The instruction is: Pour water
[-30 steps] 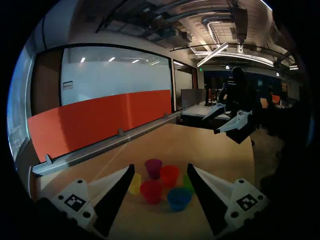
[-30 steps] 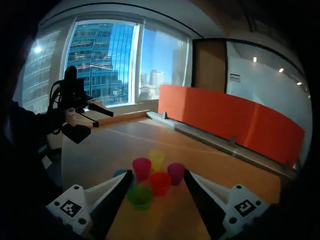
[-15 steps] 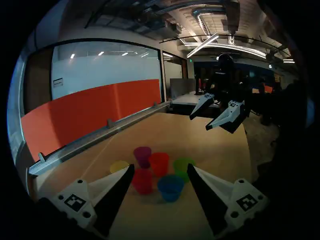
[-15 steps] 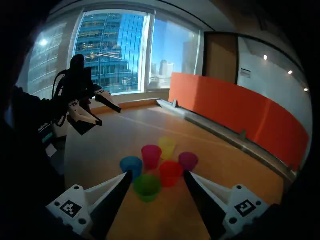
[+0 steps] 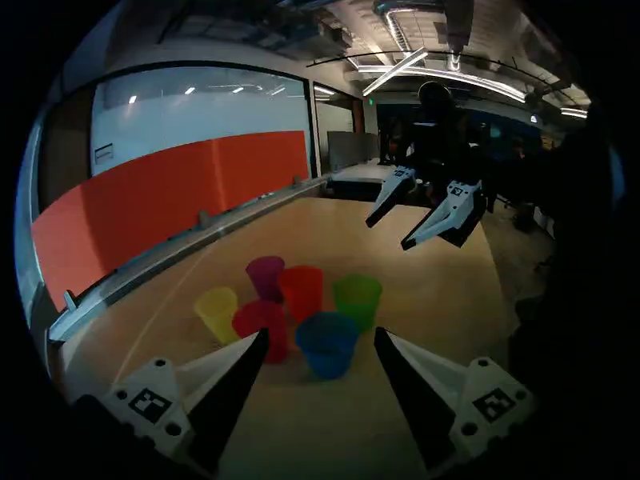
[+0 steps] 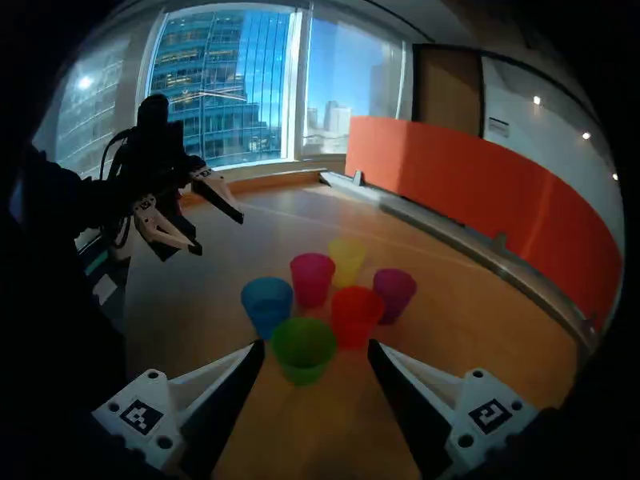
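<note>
Change over the last second: you bring both grippers in on the cups from opposite sides. In the left gripper view the cluster sits larger and nearer than it did a second ago. The blue cup [image 5: 327, 344] now stands just ahead of the left gripper [image 5: 318, 332], lined up with the gap between its fingers but untouched. In the right gripper view the green cup [image 6: 304, 349] stands the same way just ahead of the right gripper [image 6: 314, 344]. Each gripper also appears closer to the cluster in the other's view than before.

Fingers: both pairs spread wide, holding nothing.

Reading: this is the approach stage. No cup is gripped and nothing is poured. Judging by position, blue is the nearest candidate for your left gripper and green for your right. The cups stand close together, so closing on one risks nudging its neighbours.

Task's things: six small tapered plastic cups, upright and translucent, packed touching or nearly so on the wooden tabletop [image 5: 448, 304], between the two grippers.
- Seen from the right gripper, green and blue are nearest, with the red cup [image 6: 356, 314] beside green.
- The pink cup [image 6: 312, 278] and purple cup [image 6: 394, 292] stand behind them.
- The yellow cup [image 6: 346, 260] is farthest.

Water: I cannot tell which cup, if any, holds it; no fill level can be made out.
</note>
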Motion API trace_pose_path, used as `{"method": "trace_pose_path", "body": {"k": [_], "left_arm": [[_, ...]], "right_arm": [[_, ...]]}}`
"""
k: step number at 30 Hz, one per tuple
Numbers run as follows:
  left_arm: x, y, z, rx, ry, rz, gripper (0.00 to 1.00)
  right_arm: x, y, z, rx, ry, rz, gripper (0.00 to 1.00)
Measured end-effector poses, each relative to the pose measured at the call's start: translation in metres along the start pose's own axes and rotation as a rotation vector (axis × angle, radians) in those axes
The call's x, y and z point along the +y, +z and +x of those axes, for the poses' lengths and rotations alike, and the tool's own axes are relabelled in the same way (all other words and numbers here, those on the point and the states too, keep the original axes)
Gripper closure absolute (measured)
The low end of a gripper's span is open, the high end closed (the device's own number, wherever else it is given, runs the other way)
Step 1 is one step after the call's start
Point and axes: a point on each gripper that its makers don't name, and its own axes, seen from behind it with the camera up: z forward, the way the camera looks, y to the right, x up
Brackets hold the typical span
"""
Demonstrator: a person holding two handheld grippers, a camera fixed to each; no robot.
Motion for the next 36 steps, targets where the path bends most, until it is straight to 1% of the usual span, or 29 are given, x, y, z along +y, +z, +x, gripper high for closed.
{"method": "trace_pose_path", "body": {"k": [7,16,23,29,36], "left_arm": [[0.004,0.016,-0.031,-0.061,-0.024,-0.026,0.02],[0.006,0.035,-0.052,-0.095,-0.028,-0.043,0.02],[0.007,0.051,-0.062,-0.115,-0.034,-0.056,0.02],[0.007,0.066,-0.069,-0.129,-0.036,-0.071,0.02],[0.006,0.079,-0.073,-0.142,-0.046,-0.085,0.02]], "right_arm": [[-0.006,0.018,-0.028,-0.054,-0.009,0.01,0.0],[-0.007,0.039,-0.055,-0.098,-0.022,0.011,0.0],[-0.01,0.057,-0.065,-0.113,-0.021,0.026,0.0],[-0.012,0.072,-0.067,-0.114,-0.014,0.045,0.0],[-0.012,0.089,-0.068,-0.114,-0.015,0.056,0.0]]}}
